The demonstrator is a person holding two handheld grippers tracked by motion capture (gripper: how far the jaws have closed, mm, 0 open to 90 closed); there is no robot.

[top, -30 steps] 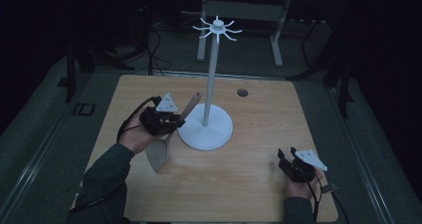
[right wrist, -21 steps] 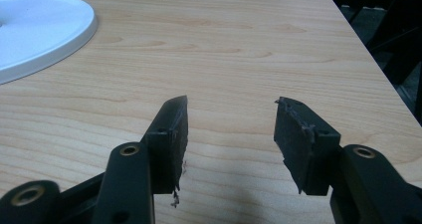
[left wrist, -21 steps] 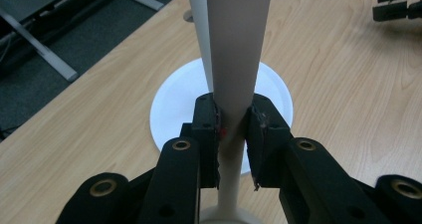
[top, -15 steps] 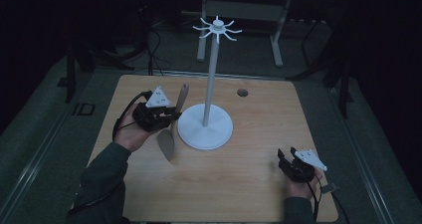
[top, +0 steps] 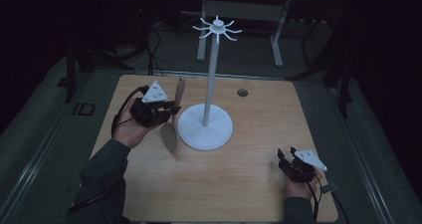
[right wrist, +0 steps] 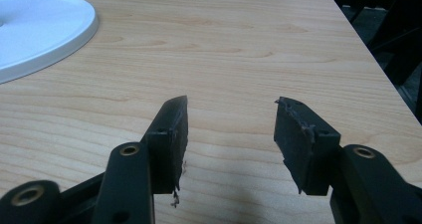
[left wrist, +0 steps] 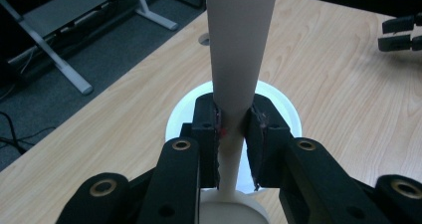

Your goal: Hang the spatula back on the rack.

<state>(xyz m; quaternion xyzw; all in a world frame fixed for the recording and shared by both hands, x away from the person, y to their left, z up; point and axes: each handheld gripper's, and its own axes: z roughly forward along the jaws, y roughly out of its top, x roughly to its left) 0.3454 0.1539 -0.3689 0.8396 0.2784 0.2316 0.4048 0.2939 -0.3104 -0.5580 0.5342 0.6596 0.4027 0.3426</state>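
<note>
Between the left gripper's (left wrist: 232,129) two black jaws sits one pale spatula (left wrist: 238,50), pinched tight at the narrow neck of its handle, the pads pressed flat on either side. From the left gripper view the handle widens as it runs up and away, and the blade end shows as a rounded pale shape at the bottom edge. From the high view the left gripper (top: 171,109) holds that single spatula (top: 173,119) off the table, tilted slightly from upright, handle up and blade down, just beside the round base of the stand. One hand (top: 130,127) wraps the left gripper from below, a dark sleeve trailing back to the near edge.

Over on the right, the right gripper (right wrist: 231,129) has its two jaws spread wide with only bare wood between them, nothing held. From the high view the right gripper (top: 286,157) rests low near the table's near right corner, well apart from the stand.

One white stand (top: 205,127) rises mid-table: one round base, one thin pole, one crown of short hooks at the top. One wooden table (top: 259,109), with one small round hole (top: 242,92) near its far edge
</note>
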